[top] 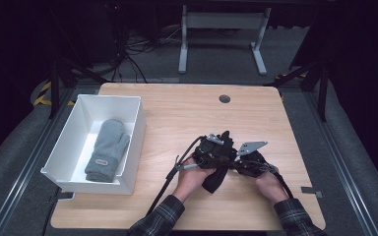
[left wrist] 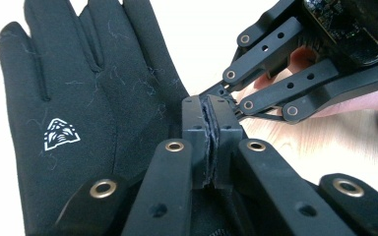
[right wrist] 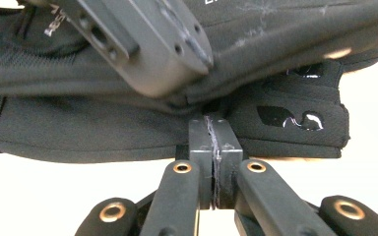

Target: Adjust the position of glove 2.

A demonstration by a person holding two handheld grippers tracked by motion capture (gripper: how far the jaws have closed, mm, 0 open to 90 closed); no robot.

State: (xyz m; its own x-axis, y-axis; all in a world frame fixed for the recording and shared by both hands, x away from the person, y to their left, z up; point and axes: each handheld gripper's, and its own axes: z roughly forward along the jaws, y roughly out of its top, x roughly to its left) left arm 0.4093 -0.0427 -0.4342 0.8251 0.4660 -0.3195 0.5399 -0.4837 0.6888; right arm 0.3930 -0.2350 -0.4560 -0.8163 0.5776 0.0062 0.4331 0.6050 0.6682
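A black glove (left wrist: 74, 103) with a small white logo is held over the middle of the wooden table (top: 187, 113). In the high view the black glove (top: 214, 179) droops toward the front edge between the two hands. My left gripper (left wrist: 210, 142) is shut, with a thin edge of the glove pinched between its pads. My right gripper (right wrist: 215, 147) is also shut, on the lower edge of the folded glove (right wrist: 78, 132). The two grippers meet tip to tip, left gripper (top: 221, 155) and right gripper (top: 237, 160). A grey mitten (top: 107, 149) lies in the white bin (top: 137, 142).
The white bin stands at the table's left side, its long wall beside the hands' working area. A round dark grommet (top: 224, 99) sits near the table's far edge. Cables trail from both grippers toward the front edge. Beyond the table stands a white desk frame (top: 221, 29).
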